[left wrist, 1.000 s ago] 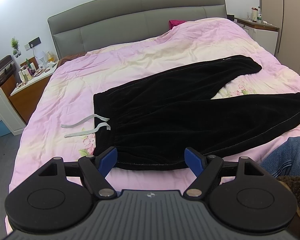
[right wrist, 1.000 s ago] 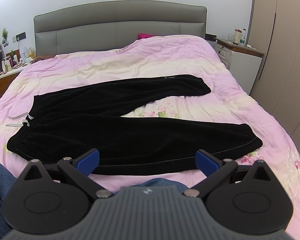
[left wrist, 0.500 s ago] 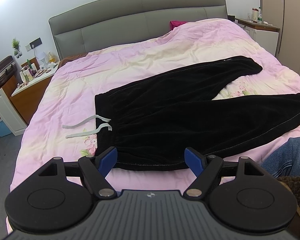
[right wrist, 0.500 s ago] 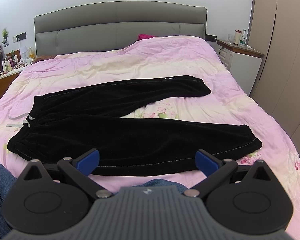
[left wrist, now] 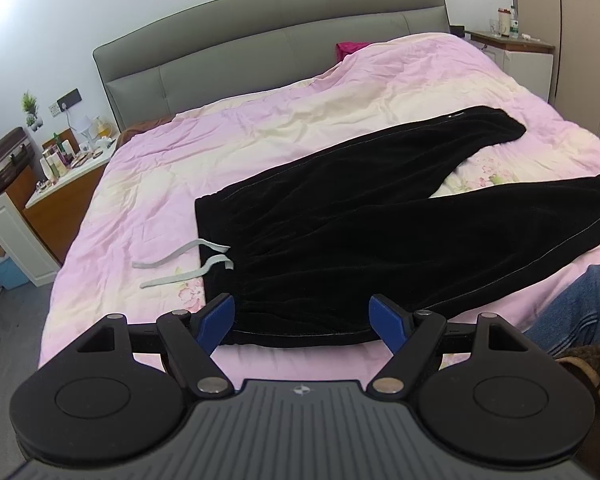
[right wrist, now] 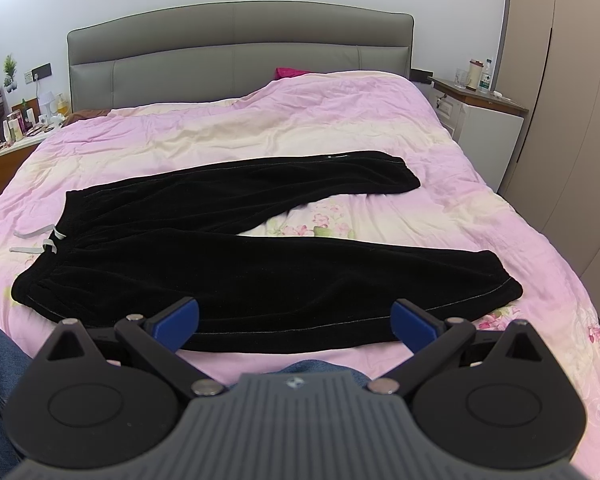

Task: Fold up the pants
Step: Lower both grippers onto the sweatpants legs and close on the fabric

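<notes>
Black pants (left wrist: 364, 232) lie flat on the pink bed, waistband to the left, legs spread apart in a V to the right. Two grey drawstrings (left wrist: 180, 260) trail off the waistband. My left gripper (left wrist: 302, 320) is open and empty, above the near waistband corner. In the right wrist view the pants (right wrist: 236, 248) fill the middle of the bed. My right gripper (right wrist: 295, 320) is open and empty, over the near leg's lower edge.
The pink floral quilt (right wrist: 300, 120) covers the bed, with a grey headboard (right wrist: 240, 52) behind. A cluttered nightstand (left wrist: 60, 176) stands at the left, a white one (right wrist: 488, 120) at the right, next to a wardrobe (right wrist: 572, 120). A jeans-clad leg (left wrist: 572, 308) is at the near edge.
Both grippers have barely shifted; the views have moved slightly. The pants have not moved and both grippers stay open.
</notes>
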The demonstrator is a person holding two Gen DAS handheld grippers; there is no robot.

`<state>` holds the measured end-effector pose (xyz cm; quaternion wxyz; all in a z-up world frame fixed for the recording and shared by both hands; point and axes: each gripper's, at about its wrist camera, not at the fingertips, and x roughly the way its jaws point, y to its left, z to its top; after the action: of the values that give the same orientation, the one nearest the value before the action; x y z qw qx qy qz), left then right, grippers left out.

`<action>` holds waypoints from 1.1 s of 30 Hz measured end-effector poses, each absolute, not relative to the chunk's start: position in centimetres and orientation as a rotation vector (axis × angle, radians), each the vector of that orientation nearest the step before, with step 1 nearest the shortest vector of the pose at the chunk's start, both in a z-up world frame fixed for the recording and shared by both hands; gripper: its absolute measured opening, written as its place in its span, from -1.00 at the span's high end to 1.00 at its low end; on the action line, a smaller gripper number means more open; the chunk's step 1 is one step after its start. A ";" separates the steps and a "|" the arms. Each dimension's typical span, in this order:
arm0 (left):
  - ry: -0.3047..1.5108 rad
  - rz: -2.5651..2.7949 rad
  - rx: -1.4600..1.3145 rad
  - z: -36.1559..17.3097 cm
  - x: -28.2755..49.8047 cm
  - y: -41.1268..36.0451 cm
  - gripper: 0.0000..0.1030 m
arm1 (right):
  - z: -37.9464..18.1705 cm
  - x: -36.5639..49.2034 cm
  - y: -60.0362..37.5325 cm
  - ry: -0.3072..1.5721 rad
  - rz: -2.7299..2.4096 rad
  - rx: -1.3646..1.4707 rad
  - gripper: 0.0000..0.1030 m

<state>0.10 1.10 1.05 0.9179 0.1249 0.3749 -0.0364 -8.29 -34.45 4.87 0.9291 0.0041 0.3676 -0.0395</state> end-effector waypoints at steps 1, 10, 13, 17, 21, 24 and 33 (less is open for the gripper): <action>0.771 -0.073 0.268 1.0 0.3 1.2 -0.74 | 4.9 -8.2 -34.6 0.755 -0.088 0.002 -0.91; 0.787 -0.178 0.413 1.1 2.7 1.3 -0.63 | 5.4 -5.8 -36.9 0.726 -0.097 -0.045 -0.90; 0.773 -0.251 0.493 0.9 3.7 1.3 -0.63 | 6.0 -4.7 -38.1 0.671 -0.093 -0.066 -0.91; 0.784 -0.351 0.676 -1.0 5.1 1.2 -0.63 | 6.1 -2.8 -40.1 0.617 0.016 -0.123 -0.90; 0.850 -0.449 0.824 -4.2 6.3 1.7 -0.63 | 5.0 0.1 -42.5 0.638 0.106 -0.168 -0.89; 0.907 -0.485 0.917 -7.2 7.7 2.1 -0.63 | 3.3 2.5 -44.2 0.685 0.175 -0.220 -0.68; 1.072 -0.564 1.144 -16.4 11.8 1.0 -0.63 | -5.3 9.2 -51.0 1.007 0.351 -0.557 -0.33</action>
<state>11.77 1.02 -16.38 0.6727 0.5081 0.4761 -0.2503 9.18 -50.97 -5.32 0.8245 -0.2618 0.4736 0.1651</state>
